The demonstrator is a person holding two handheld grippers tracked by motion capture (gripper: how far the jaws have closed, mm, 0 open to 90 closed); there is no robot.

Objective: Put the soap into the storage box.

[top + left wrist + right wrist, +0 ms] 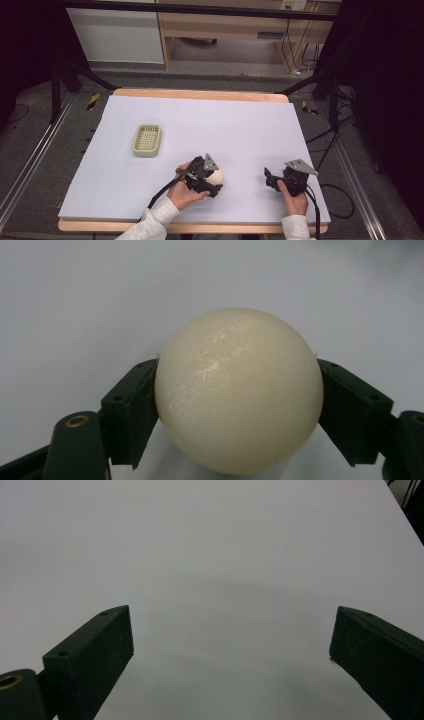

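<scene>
A cream egg-shaped ball (237, 390) sits between the two black jaws of my left gripper (237, 405), whose pads press on both of its sides. From above, the same ball (216, 176) shows at the tip of the left gripper (214, 181), low on the white table near the front middle. My right gripper (270, 179) rests on the table at the front right with a hand around it. Its jaws (230, 645) stand wide apart over bare white surface with nothing between them.
A small pale-green slatted tray (147, 140) lies on the white table cover (210, 125) left of centre. Wooden table edges show at front and back. Black frame legs and cables stand on the grey floor around the table.
</scene>
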